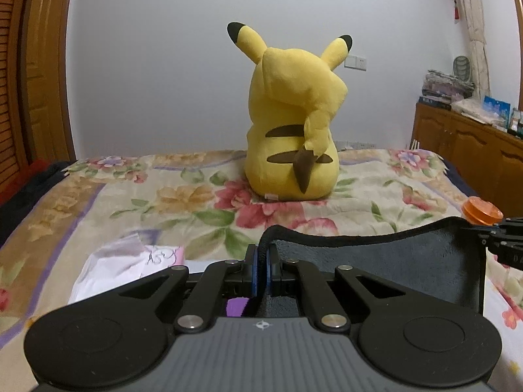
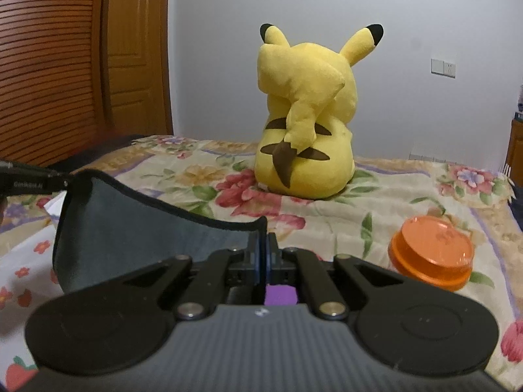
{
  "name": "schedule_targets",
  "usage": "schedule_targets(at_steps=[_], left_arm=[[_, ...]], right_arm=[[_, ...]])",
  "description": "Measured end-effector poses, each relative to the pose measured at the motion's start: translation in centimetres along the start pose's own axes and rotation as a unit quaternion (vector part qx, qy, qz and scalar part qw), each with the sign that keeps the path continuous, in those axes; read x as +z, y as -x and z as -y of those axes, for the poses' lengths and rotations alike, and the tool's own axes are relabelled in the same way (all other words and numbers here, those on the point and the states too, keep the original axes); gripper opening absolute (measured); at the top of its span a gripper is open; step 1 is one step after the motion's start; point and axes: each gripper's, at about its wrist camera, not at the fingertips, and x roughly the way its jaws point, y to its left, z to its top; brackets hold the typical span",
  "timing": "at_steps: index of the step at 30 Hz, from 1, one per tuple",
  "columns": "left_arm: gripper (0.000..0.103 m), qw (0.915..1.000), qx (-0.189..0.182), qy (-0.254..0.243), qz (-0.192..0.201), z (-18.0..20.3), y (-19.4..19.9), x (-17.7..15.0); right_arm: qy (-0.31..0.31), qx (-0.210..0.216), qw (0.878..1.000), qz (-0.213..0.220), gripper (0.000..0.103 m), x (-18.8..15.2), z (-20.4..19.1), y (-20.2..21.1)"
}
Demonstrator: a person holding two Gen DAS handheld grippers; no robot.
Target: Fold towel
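In the left wrist view, the left tool (image 1: 262, 258) is clamped on one top corner of the dark grey towel (image 1: 376, 261), which hangs stretched above the floral bed (image 1: 98, 202) toward the right tool (image 1: 490, 233) at the far edge, with a yellow plush toy (image 1: 291, 114) sitting beyond and white paper (image 1: 124, 261) lying to the left. In the right wrist view, the right tool (image 2: 263, 254) is pinched on the towel's (image 2: 147, 245) other top corner, the left tool (image 2: 29, 181) grips the far corner, and an orange lid (image 2: 431, 254) rests on the bed (image 2: 359, 222) just to the right.
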Motion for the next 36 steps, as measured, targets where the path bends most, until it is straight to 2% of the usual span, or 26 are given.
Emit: schedule_targets(at_steps=[8, 18, 25, 28, 31, 32, 33, 34, 36], left_arm=[[0.008, 0.9998, 0.009, -0.012, -0.009, -0.1, -3.1, -0.3], [0.008, 0.9987, 0.018, -0.024, -0.042, -0.6, -8.0, -3.0], [0.009, 0.9973, 0.027, -0.031, -0.060, -0.9, -9.5, -4.1], [0.013, 0.9971, 0.029, -0.027, -0.065, -1.1, -9.6, -4.4], [0.030, 0.9970, 0.029, -0.027, -0.066, -1.1, -9.3, -4.6], [0.040, 0.9971, 0.028, -0.027, -0.066, -1.1, -9.1, -4.6], [0.045, 0.9973, 0.028, -0.027, -0.063, -1.0, -8.9, -4.6], [0.045, 0.9974, 0.028, -0.028, -0.061, -0.9, -8.6, -4.6], [0.047, 0.9974, 0.025, -0.030, -0.061, -0.7, -8.1, -4.5]], right_arm=[[0.015, -0.015, 1.000, -0.010, 0.004, -0.2, 0.1, -2.3], [0.016, -0.042, 0.998, -0.044, 0.004, -3.1, 0.8, -6.1], [0.007, -0.050, 0.997, -0.064, 0.004, -4.2, 1.0, -7.7], [0.002, -0.056, 0.996, -0.071, 0.006, -4.5, 1.0, -8.0], [-0.002, -0.063, 0.995, -0.074, 0.018, -4.6, 1.3, -8.0], [-0.003, -0.065, 0.995, -0.075, 0.025, -4.7, 1.3, -7.7], [-0.003, -0.067, 0.995, -0.074, 0.043, -4.7, 1.3, -7.6], [-0.004, -0.068, 0.995, -0.072, 0.053, -4.7, 1.3, -7.4], [-0.005, -0.067, 0.995, -0.068, 0.053, -4.7, 1.3, -6.7]])
